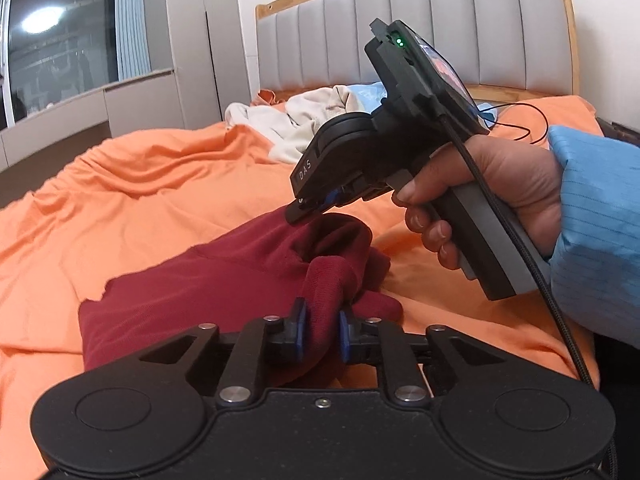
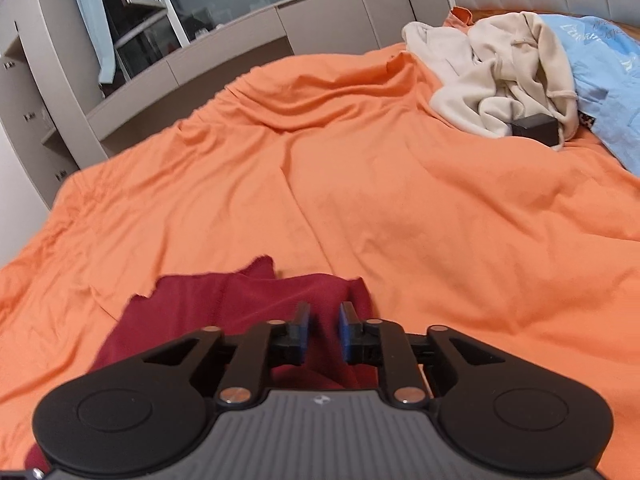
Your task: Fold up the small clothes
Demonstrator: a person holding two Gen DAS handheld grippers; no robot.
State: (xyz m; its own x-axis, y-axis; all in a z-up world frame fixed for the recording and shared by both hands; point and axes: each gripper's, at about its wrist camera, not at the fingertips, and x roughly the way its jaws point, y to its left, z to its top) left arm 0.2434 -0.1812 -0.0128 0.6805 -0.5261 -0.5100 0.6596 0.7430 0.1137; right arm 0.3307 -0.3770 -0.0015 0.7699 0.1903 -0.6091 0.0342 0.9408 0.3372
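A dark red garment [image 1: 208, 292] lies on the orange bedsheet [image 1: 152, 192]. My left gripper [image 1: 323, 330] is shut on a bunched fold of the red garment, which fills the gap between its blue pads. My right gripper [image 1: 310, 208], held in a hand, pinches the same garment's raised edge a little farther away. In the right wrist view the right gripper [image 2: 323, 328] has red cloth [image 2: 224, 300] between its blue pads.
A cream garment [image 2: 500, 80] and a light blue garment [image 2: 604, 76] lie heaped near the grey padded headboard [image 1: 420, 28]. A small black box [image 2: 536, 128] sits by the cream heap. Grey cabinets and a window [image 2: 200, 0] stand beyond the bed's left side.
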